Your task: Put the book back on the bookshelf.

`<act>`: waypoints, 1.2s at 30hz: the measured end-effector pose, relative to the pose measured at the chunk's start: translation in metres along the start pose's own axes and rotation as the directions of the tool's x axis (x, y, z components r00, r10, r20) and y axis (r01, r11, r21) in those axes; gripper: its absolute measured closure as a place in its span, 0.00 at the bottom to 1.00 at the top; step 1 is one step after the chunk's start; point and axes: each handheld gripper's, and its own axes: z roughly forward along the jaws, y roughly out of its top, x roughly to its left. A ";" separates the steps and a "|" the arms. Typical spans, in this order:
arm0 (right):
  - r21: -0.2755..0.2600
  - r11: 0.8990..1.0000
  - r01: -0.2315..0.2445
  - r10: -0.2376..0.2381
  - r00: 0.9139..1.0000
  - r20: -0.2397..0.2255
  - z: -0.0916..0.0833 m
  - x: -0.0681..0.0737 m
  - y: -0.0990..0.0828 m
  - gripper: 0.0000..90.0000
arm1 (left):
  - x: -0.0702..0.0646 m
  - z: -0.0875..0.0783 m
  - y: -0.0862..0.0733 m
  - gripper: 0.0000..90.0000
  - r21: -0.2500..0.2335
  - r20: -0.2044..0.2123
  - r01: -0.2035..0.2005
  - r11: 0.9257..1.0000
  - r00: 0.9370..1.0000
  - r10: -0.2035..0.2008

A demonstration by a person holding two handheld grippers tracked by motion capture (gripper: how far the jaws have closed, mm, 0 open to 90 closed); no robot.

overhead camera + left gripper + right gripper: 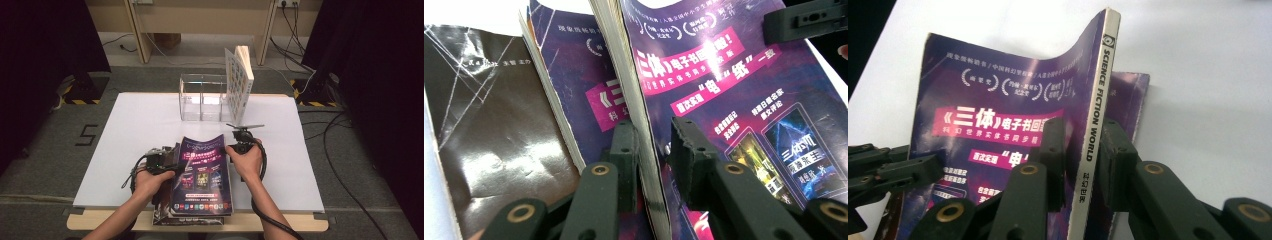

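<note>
the top book (202,170) lies on a book pile (167,215) at the bench's (130,130) near edge; behind it stands a clear box (200,97).

Purple magazine (202,172), top of a stack (192,219) at table's (140,120) near edge; cover bowed, lifted by both side edges.

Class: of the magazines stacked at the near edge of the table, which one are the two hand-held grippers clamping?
The top purple magazine: the left hand-held gripper grips its page edge, the right hand-held gripper its spine. The others lie flat beneath it.
</note>
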 end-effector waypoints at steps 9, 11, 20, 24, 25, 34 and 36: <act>0.017 0.999 0.035 -0.034 0.999 -0.020 -0.007 0.011 0.006 0.90 | 0.003 -0.002 0.000 0.79 0.003 0.014 0.014 1.000 1.000 -0.014; 0.015 0.999 0.033 -0.033 0.999 -0.028 -0.009 0.012 0.005 0.90 | 0.003 -0.003 0.000 0.78 0.001 0.021 0.015 1.000 1.000 -0.015; -0.013 0.999 0.033 -0.034 0.998 -0.054 -0.017 0.016 0.004 0.91 | 0.005 -0.009 -0.004 0.72 -0.022 0.041 0.013 1.000 0.999 -0.012; -0.041 0.999 0.034 -0.036 0.998 -0.049 -0.024 0.018 0.006 0.92 | 0.007 -0.016 -0.007 0.72 -0.039 0.004 -0.032 0.999 0.999 0.033; -0.044 0.998 0.035 -0.037 0.998 -0.042 -0.027 0.018 0.006 0.92 | 0.008 -0.018 -0.007 0.72 -0.044 0.006 -0.028 0.999 1.000 0.028; -0.076 0.996 0.055 -0.057 0.998 -0.025 -0.041 0.021 0.009 0.92 | 0.011 -0.024 -0.012 0.70 -0.061 -0.001 -0.027 0.998 1.000 0.027; -0.084 0.995 0.055 -0.057 0.998 -0.022 -0.042 0.021 0.008 0.92 | 0.011 -0.026 -0.012 0.69 -0.066 -0.003 -0.021 0.998 1.000 0.021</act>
